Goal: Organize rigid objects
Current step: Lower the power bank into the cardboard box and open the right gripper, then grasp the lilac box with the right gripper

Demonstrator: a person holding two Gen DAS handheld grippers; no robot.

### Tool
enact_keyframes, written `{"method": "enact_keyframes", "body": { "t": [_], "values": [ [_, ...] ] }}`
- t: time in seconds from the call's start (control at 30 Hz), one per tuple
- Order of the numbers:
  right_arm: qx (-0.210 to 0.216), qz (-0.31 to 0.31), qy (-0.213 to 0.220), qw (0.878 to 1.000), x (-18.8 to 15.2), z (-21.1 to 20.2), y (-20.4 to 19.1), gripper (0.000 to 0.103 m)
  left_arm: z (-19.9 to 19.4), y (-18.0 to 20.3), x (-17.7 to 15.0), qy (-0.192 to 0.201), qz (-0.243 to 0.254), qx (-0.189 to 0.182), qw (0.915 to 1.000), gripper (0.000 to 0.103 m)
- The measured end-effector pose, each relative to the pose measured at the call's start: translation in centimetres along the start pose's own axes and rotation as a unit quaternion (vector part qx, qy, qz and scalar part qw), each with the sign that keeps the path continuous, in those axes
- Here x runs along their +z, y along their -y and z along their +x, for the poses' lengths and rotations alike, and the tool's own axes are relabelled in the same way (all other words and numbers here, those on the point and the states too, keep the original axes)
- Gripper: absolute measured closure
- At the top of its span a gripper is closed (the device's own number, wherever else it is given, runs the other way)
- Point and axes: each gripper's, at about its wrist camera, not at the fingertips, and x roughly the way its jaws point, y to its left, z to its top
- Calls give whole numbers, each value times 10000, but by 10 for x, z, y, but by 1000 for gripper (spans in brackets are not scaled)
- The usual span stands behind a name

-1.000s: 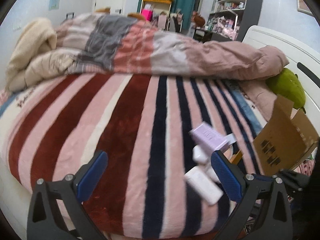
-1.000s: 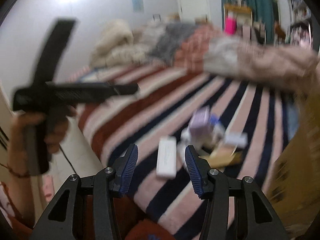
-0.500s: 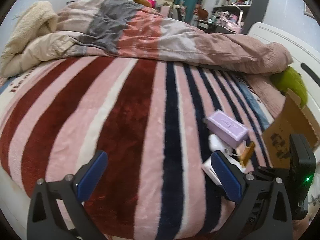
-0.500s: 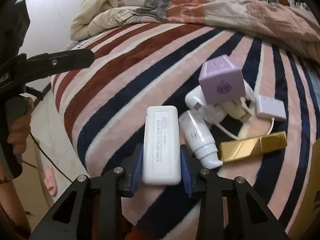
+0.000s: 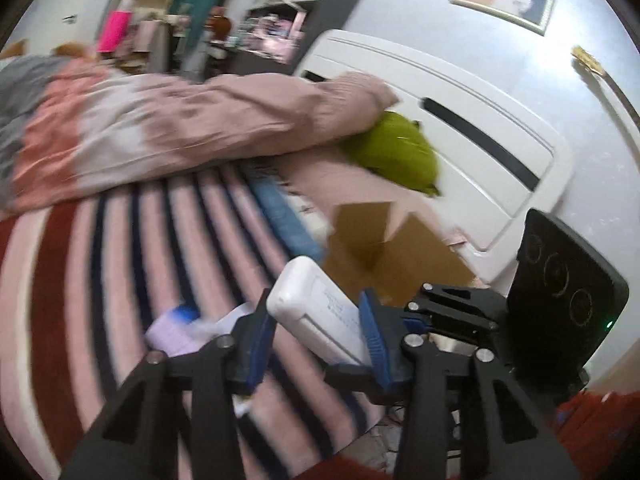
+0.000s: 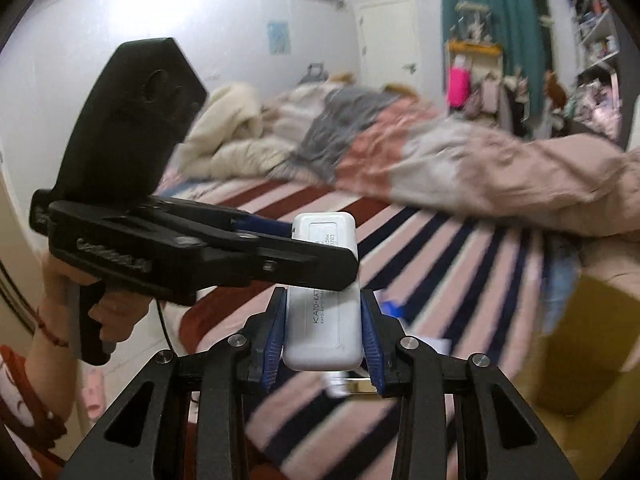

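A white rectangular box (image 6: 323,320) with printed text is lifted above the striped bed. My right gripper (image 6: 323,336) is shut on its lower end. My left gripper (image 5: 316,332) has its blue pads against the sides of the same white box (image 5: 320,316), at its upper part; in the right wrist view the left gripper (image 6: 280,248) reaches in from the left across the box. A blurred purple box (image 5: 172,332) lies on the blanket below. An open cardboard box (image 5: 384,256) stands at the bed's right edge.
The striped blanket (image 5: 120,272) covers the bed, with a bunched duvet (image 5: 180,128) behind. A green plush (image 5: 396,152) lies by the white headboard (image 5: 480,128). Shelves and a desk stand at the back. Small items (image 6: 344,384) lie on the bed under the right gripper.
The right gripper closed on the white box and lifted it off the bed. The left gripper swung right and closed from open onto the same box.
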Motion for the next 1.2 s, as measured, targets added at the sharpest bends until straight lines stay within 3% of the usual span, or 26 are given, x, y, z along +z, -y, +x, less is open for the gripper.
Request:
{"method": "enact_keyframes", "body": {
  "t": [0.2,0.33,0.5,0.53,0.63,0.73,0.87,0.97,1.03,1.2],
  "values": [
    [-632,743,-29,9952,-13,-50,77,72,100,55,48,-706,328,-415,9961,65],
    [-1032,1295,-716,9836,-28,-51,129,72,170,71,56,-1482,185,-500,9875,66],
    [-1193,1601,-1576,9671,-42,-37,156,72,197,79,45,-1914,277,-273,9807,65],
    [-1215,1593,-1645,9658,-43,-37,156,72,198,81,43,-1952,368,-157,9800,61],
    [-1460,1474,-1749,9625,-45,-40,148,67,188,85,40,-1849,512,53,9814,41],
    [-1616,1431,-1554,9640,-45,-47,142,59,149,81,45,-1448,522,135,9880,29],
    [-1574,1183,-1078,9745,-28,-55,120,55,88,56,48,-816,479,503,9942,21],
    [-1242,896,-736,9855,-10,-47,90,50,43,27,45,-460,424,922,9938,18],
    [-889,700,-591,9918,2,-32,65,50,14,1,35,-261,325,1508,9877,17],
    [-135,303,-740,9967,10,28,18,49,-27,-62,-5,-178,-64,2197,9754,17]
  ]
}}
